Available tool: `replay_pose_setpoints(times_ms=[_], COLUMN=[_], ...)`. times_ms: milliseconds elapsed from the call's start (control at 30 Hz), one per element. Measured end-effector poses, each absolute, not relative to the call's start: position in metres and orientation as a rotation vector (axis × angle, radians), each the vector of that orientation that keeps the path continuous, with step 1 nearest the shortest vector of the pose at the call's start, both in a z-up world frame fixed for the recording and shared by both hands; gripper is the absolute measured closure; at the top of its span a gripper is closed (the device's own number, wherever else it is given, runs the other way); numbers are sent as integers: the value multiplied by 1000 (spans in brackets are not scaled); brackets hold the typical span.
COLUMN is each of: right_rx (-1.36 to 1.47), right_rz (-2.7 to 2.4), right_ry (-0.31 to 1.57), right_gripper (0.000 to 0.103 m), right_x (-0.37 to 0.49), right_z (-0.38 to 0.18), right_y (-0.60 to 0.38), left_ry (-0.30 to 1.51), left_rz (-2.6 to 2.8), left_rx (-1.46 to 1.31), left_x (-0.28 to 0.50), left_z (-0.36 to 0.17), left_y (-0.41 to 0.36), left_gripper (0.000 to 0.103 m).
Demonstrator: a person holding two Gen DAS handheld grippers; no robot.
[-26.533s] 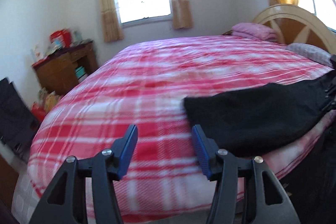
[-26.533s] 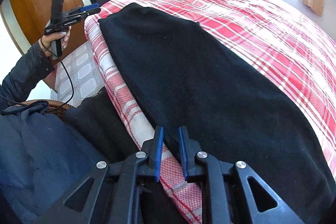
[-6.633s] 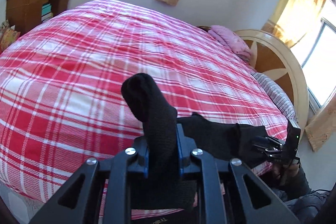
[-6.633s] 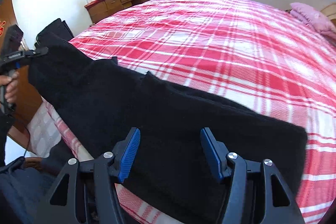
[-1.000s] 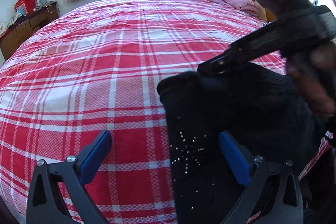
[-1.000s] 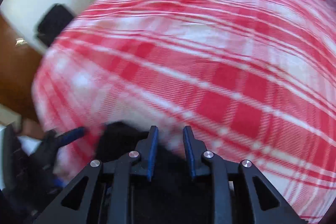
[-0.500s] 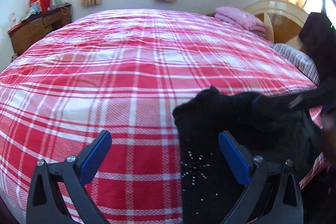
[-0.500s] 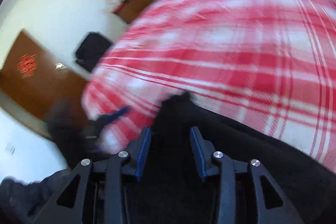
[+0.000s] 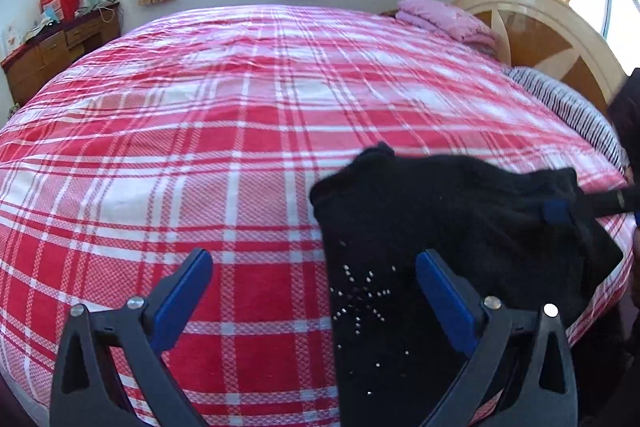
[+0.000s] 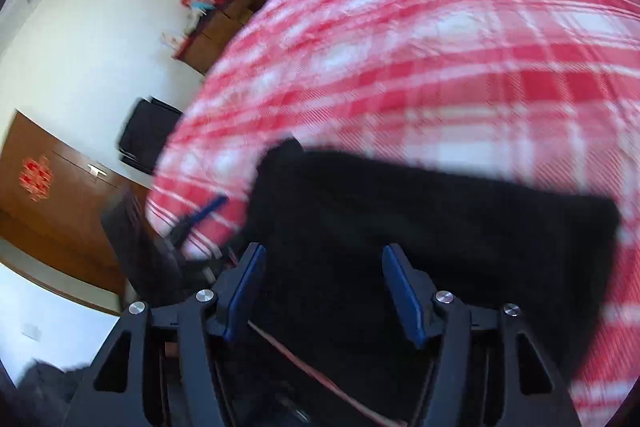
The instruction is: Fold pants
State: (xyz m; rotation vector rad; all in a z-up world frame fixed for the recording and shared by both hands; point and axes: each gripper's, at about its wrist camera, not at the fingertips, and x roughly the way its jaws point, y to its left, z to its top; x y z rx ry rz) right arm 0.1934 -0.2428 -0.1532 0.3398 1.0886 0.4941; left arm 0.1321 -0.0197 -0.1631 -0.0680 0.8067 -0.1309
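The black pants (image 9: 448,227) lie folded in a compact pile near the front edge of the bed, with small silver studs on the near part. My left gripper (image 9: 312,287) is open and empty, its right finger over the pants' near-left part. In the right wrist view, which is blurred, the pants (image 10: 420,227) lie just ahead of my right gripper (image 10: 324,283), which is open and empty over them. The right gripper's blue tip (image 9: 556,211) shows at the pants' right edge in the left wrist view.
The bed carries a red and white plaid cover (image 9: 240,107). Pink pillows (image 9: 440,19) and a wooden headboard (image 9: 552,39) are at the far right. A wooden dresser (image 9: 48,51) stands at the left wall. A dark bag (image 10: 148,135) and wooden door (image 10: 48,195) are beyond the bed's corner.
My right gripper has opened wider and pulled back from the pants. The left gripper stays open; its view has shifted slightly. The pants have settled flatter on the bed.
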Motion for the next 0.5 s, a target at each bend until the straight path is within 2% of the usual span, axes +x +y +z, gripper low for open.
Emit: replay_pose_setpoints(times_ms=[133, 300, 500], right_rx=[260, 252, 147], right_rz=[466, 488, 194], right_ry=[1045, 924, 863], right_gripper=[41, 41, 41], right_x=[175, 155, 149], right_z=[-160, -127, -107], right_y=[-255, -261, -294], left_ry=[844, 823, 822], left_rz=[-138, -132, -160], left_rx=[-19, -14, -30], left_x=[132, 129, 129], left_z=[-173, -165, -165], left_y=[-30, -26, -27], left_gripper=[0, 0, 0])
